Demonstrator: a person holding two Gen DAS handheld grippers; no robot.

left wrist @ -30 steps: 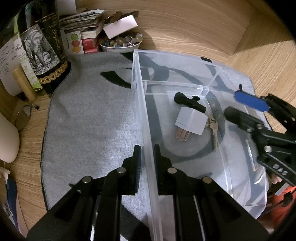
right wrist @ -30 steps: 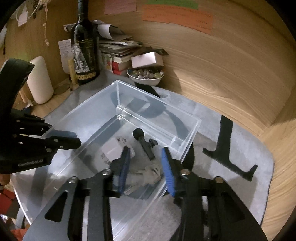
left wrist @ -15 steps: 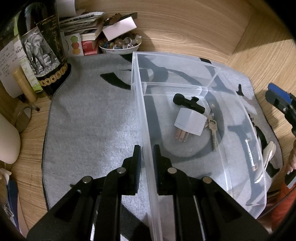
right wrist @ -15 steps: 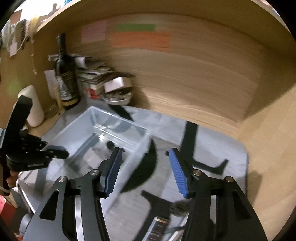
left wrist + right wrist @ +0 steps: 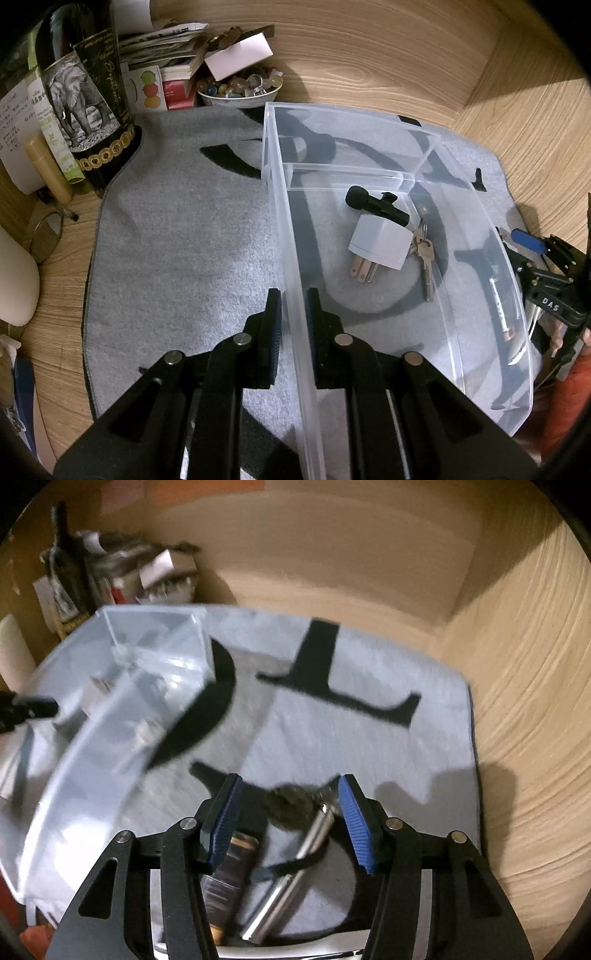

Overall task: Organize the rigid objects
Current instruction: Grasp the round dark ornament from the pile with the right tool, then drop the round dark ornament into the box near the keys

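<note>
Swung away from over the clear plastic bin (image 5: pixel 110 716) since a second ago, and now hovering low with blue-padded fingers (image 5: pixel 225 819) spread wide over the loose items on the grey mat (image 5: pixel 332 738): a silver metal cylinder (image 5: pixel 291 878), a dark tube (image 5: pixel 229 871) and a blurred dark lump, all beside the bin. Meanwhile pinching the bin's near wall (image 5: pixel 295 314) between black fingers (image 5: pixel 271 332), steadying it with the white plug adapter (image 5: pixel 380 245), keys (image 5: pixel 424 258) and black clip-on mic (image 5: pixel 373 205) already inside. Fetching step; next likely calls for dropping around the cylinder, closing, and carrying it into the bin.
</note>
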